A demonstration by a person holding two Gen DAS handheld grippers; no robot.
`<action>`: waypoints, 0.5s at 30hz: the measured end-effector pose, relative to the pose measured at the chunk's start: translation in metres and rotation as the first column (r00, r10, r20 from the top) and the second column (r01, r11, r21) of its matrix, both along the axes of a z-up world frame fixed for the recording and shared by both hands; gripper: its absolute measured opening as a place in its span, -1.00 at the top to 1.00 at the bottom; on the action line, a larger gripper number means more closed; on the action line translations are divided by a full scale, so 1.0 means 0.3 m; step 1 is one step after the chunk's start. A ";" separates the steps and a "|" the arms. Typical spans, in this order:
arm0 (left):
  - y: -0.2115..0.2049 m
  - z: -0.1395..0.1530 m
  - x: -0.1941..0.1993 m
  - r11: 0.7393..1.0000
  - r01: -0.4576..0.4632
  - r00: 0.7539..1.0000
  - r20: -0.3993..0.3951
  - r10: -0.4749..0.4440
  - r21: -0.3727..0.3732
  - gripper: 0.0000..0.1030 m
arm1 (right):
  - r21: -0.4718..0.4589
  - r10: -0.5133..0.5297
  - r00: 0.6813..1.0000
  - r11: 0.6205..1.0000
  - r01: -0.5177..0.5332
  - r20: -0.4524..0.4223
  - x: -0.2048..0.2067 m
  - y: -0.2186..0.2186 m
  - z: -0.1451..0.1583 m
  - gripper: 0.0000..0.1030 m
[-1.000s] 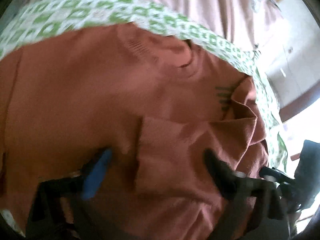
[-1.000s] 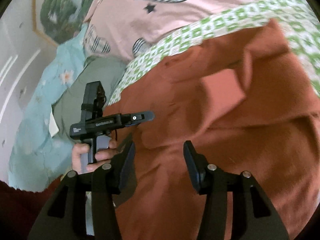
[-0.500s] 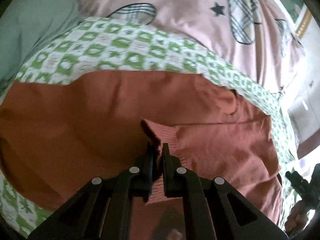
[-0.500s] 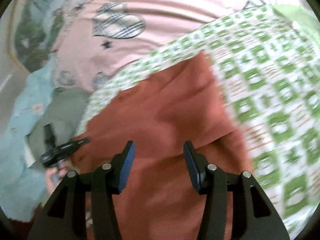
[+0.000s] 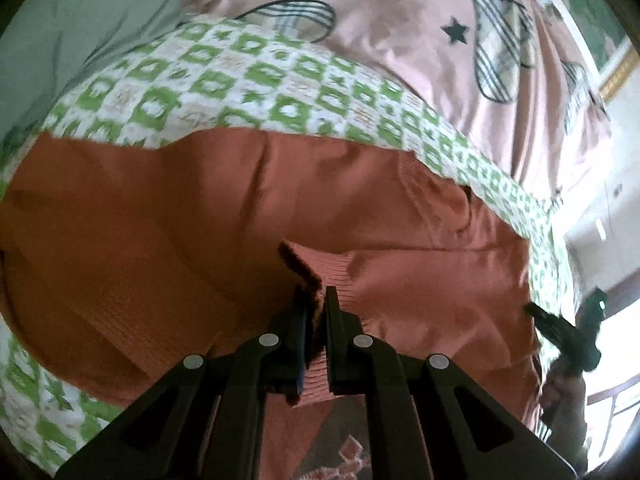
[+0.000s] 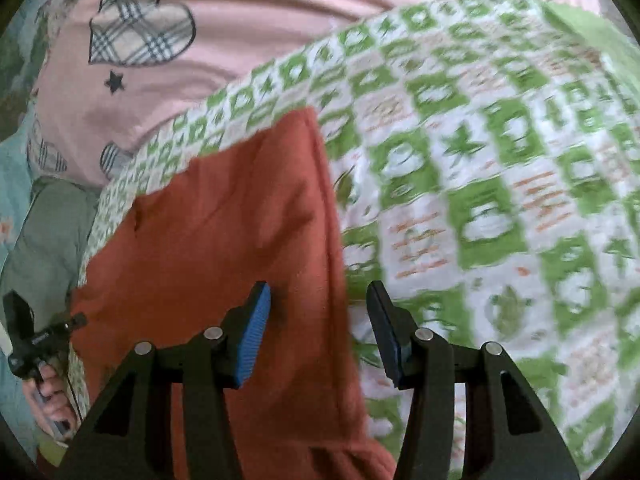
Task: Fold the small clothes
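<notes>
A rust-orange knit sweater lies spread on a green-and-white patterned blanket. My left gripper is shut on the ribbed cuff of a sleeve folded over the sweater's body. In the right wrist view the sweater lies at the left, its straight side edge running down the middle. My right gripper is open and empty, straddling that edge just above it, with one blue pad over the cloth and the other over the blanket.
A pink sheet with plaid hearts and stars lies beyond the blanket. Grey-green bedding sits at the far left. The other hand-held gripper shows at the right edge of the left wrist view and at the left edge of the right wrist view.
My left gripper has closed on the sleeve cuff and lifted it over the sweater. My right gripper has swung right to the sweater's side edge, staying open.
</notes>
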State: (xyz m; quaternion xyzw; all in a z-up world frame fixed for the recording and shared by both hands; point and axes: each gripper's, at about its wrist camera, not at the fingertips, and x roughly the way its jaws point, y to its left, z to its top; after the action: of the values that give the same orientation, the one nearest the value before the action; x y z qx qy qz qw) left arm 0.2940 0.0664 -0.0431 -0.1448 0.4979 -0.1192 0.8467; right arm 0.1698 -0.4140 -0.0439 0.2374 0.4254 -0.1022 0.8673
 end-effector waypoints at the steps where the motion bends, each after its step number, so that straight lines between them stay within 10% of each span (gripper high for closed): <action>1: -0.005 0.017 0.000 1.000 0.013 1.000 -0.002 -0.013 -0.004 0.89 | -0.014 0.012 1.000 1.000 -0.012 0.001 0.001 0.006 0.000 0.13; 3: -0.006 0.047 -0.002 0.999 0.021 1.000 0.010 -0.021 -0.026 0.89 | 0.020 0.035 0.999 0.999 -0.035 0.005 -0.003 0.004 0.001 0.79; 15: -0.061 -0.063 -0.021 0.994 0.047 0.996 -0.086 -0.038 0.099 0.61 | -0.041 -0.067 0.994 0.997 0.071 0.090 -0.112 0.059 0.103 0.47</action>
State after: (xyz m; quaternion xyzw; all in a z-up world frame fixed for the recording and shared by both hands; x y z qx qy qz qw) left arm 0.2877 0.0480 -0.0619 -0.0962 0.5415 -0.1058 0.8284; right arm 0.1360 -0.3963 -0.0131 0.2372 0.3757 -0.1307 0.8863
